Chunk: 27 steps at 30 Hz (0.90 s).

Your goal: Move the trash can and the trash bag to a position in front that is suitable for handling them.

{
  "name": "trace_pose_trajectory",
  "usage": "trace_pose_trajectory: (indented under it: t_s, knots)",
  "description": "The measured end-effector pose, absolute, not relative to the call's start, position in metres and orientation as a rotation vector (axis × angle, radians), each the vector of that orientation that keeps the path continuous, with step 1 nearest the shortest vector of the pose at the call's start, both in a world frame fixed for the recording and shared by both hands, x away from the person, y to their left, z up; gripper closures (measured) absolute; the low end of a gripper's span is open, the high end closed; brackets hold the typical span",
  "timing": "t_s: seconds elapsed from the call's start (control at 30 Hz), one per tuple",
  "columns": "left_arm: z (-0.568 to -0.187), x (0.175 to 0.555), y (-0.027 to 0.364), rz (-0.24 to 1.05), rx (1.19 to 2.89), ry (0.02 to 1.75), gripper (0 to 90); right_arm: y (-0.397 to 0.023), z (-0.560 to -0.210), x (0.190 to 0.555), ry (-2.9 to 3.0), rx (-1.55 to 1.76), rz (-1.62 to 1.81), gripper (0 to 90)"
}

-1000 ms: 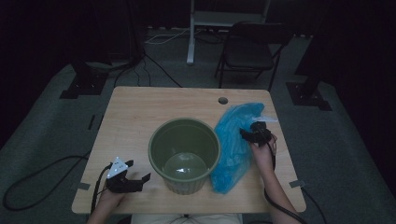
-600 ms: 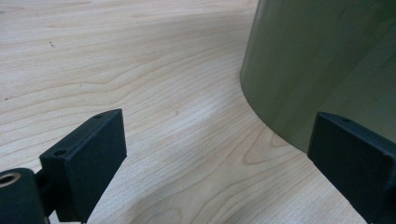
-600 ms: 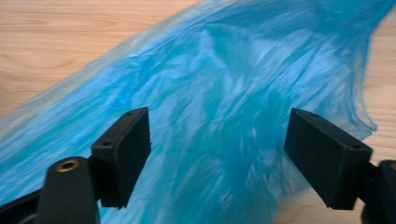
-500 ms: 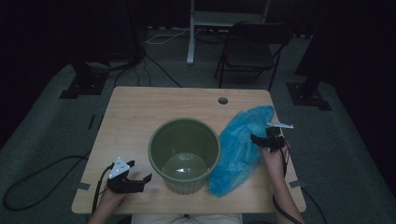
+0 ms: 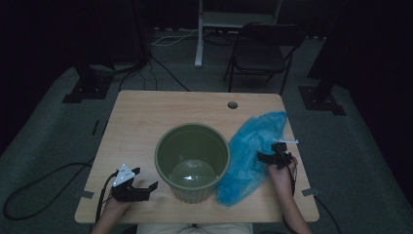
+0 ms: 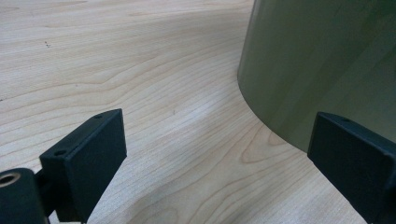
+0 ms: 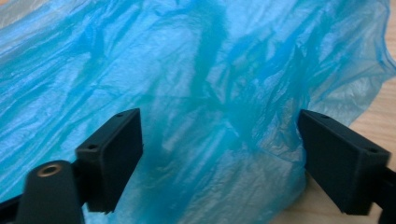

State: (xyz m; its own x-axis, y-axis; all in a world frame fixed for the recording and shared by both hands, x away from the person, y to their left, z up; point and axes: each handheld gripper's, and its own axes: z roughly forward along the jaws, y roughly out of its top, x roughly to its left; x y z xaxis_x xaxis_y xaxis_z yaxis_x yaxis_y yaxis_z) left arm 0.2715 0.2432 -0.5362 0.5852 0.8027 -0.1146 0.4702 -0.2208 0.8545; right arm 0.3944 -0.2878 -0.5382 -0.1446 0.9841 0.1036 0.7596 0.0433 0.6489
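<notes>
Light wooden rectangular surface (image 5: 146,122) w/ a small round hole (image 5: 232,105) near its far edge. Round olive-green plastic bin (image 5: 192,162) stands upright at centre, toward the near edge, open top. In the left gripper view its curved green wall (image 6: 322,60) rises just beyond the right jaw, wood grain betw. the jaws.

Crumpled translucent blue plastic bag (image 5: 253,153) lies flat on the surface to the right of the bin, running from the far right corner area down to the bin's near side, its lower left edge touching or just beside the bin wall; can't tell which.

Right tongs (image 5: 271,157) sit at the bag's right edge, pointing left across it, held by the person's right hand (image 5: 282,173). Jaws have just been opening and now stand wide. In the right gripper view blue film (image 7: 210,93) bunches betw. the jaws, close to the right one, but pads aren't pressing on it.

Left tongs (image 5: 144,179) rest low near the front left corner, grey three-cornered plate on top, aimed at the bin's base. Jaws wide, nothing betw. them but bare wood.
</notes>
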Motion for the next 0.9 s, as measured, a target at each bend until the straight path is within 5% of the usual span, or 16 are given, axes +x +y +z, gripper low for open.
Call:
trace_pose_trajectory:
  t_s: [0.07,0.17,0.2,0.3,0.57,0.9]
  knots:
    - [-0.536,0.272,0.244,0.443,1.871,1.029,5.0,-0.278,-0.539,0.395,1.975,1.685,0.778,25.5]
    - [-0.536,0.272,0.244,0.443,1.871,1.030,5.0,-0.264,-0.537,0.401,2.009,1.619,0.780,53.1]
    - [-0.536,0.272,0.244,0.443,1.871,1.029,5.0,-0.264,-0.537,0.401,2.009,1.619,0.780,53.1]
    - [-0.537,0.272,0.244,0.442,1.874,1.030,5.1,-0.252,-0.536,0.411,2.056,1.552,0.793,84.5]
    - [-0.536,0.272,0.248,0.445,1.859,1.043,5.1,-0.249,-0.522,0.417,2.128,1.481,0.831,89.1]
    - [-0.540,0.272,0.250,0.437,1.854,1.063,5.1,-0.313,-0.499,0.385,2.262,1.449,1.022,89.0]
